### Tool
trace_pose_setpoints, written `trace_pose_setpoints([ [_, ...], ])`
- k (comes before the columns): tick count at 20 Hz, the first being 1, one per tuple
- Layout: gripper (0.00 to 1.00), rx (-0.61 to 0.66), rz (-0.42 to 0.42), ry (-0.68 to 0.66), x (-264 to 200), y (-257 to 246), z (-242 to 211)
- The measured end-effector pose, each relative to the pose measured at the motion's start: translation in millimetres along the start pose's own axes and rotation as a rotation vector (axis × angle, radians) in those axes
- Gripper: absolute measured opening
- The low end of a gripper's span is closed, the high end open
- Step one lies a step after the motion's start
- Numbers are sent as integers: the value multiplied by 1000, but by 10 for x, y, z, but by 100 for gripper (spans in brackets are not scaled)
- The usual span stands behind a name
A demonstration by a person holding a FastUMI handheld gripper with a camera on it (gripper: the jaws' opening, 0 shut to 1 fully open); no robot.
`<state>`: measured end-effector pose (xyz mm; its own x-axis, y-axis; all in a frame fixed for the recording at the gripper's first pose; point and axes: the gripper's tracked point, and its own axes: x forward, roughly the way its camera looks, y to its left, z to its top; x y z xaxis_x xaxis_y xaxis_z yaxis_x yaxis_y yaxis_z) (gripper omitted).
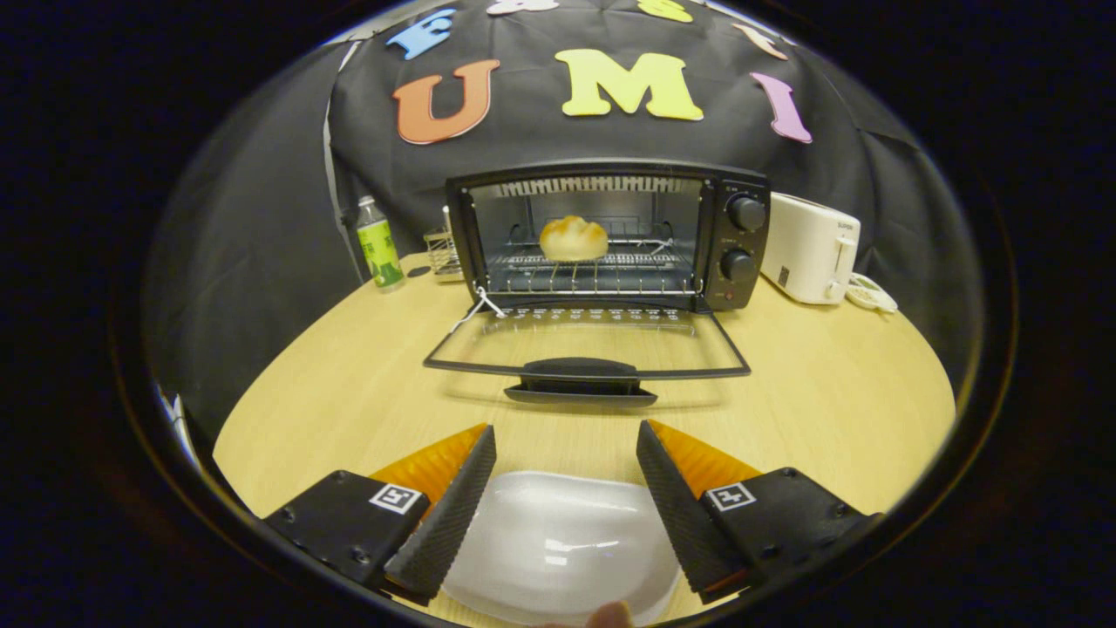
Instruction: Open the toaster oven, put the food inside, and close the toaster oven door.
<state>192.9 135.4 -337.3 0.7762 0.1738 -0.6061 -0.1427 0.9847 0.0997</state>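
Note:
A black toaster oven [610,235] stands at the far side of the wooden table [828,392], and its glass door [586,349] lies folded down flat towards me. A round bread roll [573,238] rests on the wire rack [593,270] inside. The door's black handle [580,379] juts out just ahead of my fingertips. My gripper [565,432] hangs open above the table with nothing between its fingers. Below them lies an empty white plate [558,545].
A green-labelled bottle [378,242] and a small wire holder [443,253] stand left of the oven. A white pop-up toaster [811,247] and a small white object [870,292] sit to its right. A fingertip [610,615] shows at the plate's near rim.

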Motion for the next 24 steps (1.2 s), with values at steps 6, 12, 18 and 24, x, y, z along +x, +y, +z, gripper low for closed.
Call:
trace_pose_setpoints([
  [6,100,33,-22,64,297,-59,33],
  [12,100,34,-45,55,263,-62,101],
  [18,100,69,-31,3,112,-43,361],
  [24,100,9,-57,-136,0,-30,851],
])
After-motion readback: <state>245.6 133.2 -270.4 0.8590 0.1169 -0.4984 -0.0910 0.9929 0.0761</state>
